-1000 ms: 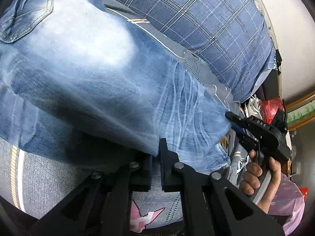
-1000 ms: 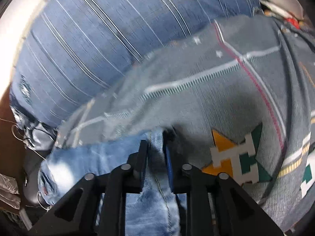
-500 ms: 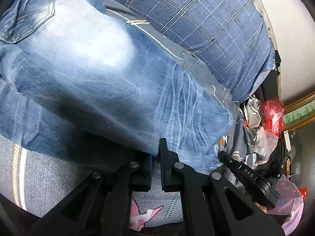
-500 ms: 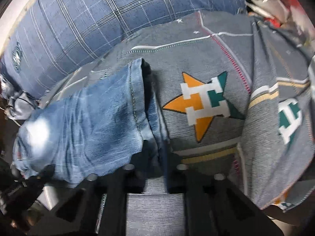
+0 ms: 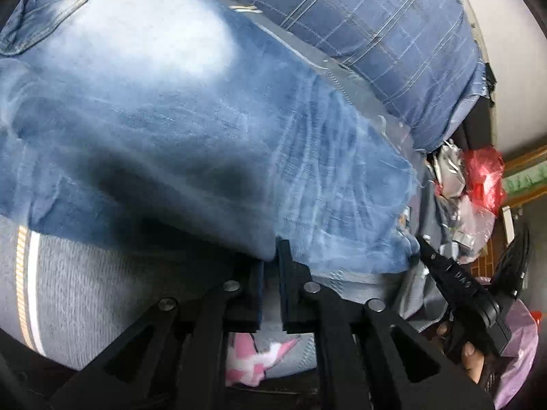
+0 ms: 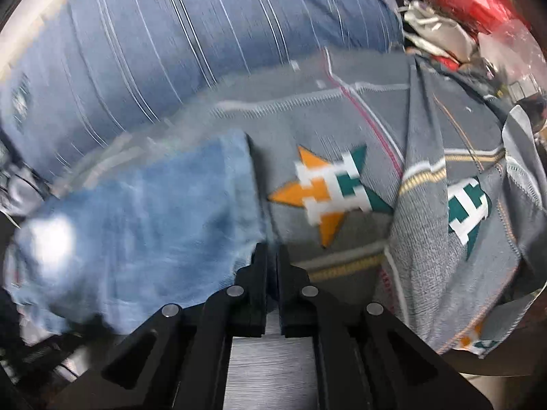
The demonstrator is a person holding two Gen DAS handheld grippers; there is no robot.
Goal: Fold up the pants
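Light blue faded jeans (image 5: 212, 130) lie across a grey patterned blanket (image 5: 85, 283); a back pocket shows at the upper left. My left gripper (image 5: 271, 256) is shut on the near edge of the jeans. In the right wrist view the jeans (image 6: 143, 218) lie folded at the left, their hem edge running up from my right gripper (image 6: 271, 256), which is shut on the jeans' corner. The right gripper also shows in the left wrist view (image 5: 424, 242) at the jeans' right end.
A blue plaid cushion (image 5: 376, 34) lies behind the jeans, also in the right wrist view (image 6: 171, 44). The blanket carries an orange and green star emblem (image 6: 328, 191). A pile with red plastic bags (image 5: 485, 177) sits at the right. A white wall (image 5: 506, 51) stands behind.
My right gripper has swung down and toward me, drawing the jeans' hem end with it. The left gripper has stayed shut on the near edge; the view has shifted slightly closer.
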